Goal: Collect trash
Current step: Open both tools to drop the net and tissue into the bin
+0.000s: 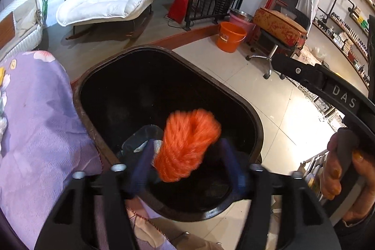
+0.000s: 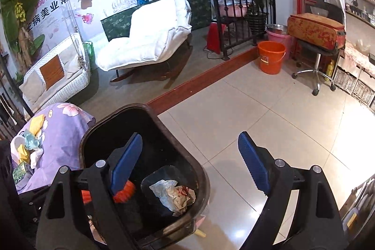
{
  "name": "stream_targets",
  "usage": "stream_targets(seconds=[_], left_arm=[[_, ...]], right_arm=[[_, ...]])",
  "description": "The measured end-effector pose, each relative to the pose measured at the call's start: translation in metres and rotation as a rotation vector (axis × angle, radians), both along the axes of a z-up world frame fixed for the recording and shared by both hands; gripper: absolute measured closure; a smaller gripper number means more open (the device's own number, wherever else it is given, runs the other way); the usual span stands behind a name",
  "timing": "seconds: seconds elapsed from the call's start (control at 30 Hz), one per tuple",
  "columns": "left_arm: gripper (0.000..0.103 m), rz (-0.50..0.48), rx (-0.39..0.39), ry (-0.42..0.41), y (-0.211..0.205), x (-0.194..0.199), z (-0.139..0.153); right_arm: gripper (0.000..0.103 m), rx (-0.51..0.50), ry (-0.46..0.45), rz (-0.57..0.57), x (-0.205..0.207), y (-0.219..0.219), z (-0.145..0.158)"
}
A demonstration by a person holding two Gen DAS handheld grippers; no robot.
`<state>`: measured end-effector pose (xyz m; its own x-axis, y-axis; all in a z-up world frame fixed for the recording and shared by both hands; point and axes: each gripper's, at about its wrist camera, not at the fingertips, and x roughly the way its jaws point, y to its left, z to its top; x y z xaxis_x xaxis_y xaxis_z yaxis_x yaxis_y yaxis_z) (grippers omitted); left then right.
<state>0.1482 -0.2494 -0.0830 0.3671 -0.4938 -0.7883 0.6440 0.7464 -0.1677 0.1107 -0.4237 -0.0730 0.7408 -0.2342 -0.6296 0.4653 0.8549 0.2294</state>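
left gripper: points down into the black bin, its 2 blue fingers spread apart and blurred.
orange bundle: a fuzzy coil of orange cord or yarn, blurred, sitting between the left gripper's fingers over the bin's mouth; the pads do not seem to press on it, and whether the left one touches it cannot be told.
bin: dark, oval, brown-rimmed, standing on the pale tiled floor right beside the purple cloth.
inside the bin: a dark bag with crumpled paper trash in it, white and tan with red marks, to the right of the orange bundle in the right wrist view.
right gripper: jaws wide, nothing between them; its left finger hangs over the bin's opening, in front of the orange bundle, and the other finger is over bare floor outside the rim.
hand: a person's hand wraps the right gripper's handle at the right edge of the left wrist view.
purple cloth: flowered fabric to the left of the bin, touching its rim.
more trash: yellow, white and pale blue scraps and a small green box lie on the cloth, well left of both grippers.
background: an orange bucket and a white lounge chair stand far beyond the bin.
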Motion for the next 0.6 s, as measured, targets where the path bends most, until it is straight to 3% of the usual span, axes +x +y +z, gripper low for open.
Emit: stream_targets(seconds=[0.13, 0.6], left_arm=[[0.023, -0.015, 0.010, -0.021, -0.004, 0.001, -0.002], [0.016, 0.027, -0.030, -0.092, 0.021, -0.012, 0.014]], right_arm=[[0.019, 0.007, 0.003, -0.011, -0.002, -0.003, -0.003], [0.018, 0.015, -0.005, 0.008, 0.004, 0.002, -0.001]])
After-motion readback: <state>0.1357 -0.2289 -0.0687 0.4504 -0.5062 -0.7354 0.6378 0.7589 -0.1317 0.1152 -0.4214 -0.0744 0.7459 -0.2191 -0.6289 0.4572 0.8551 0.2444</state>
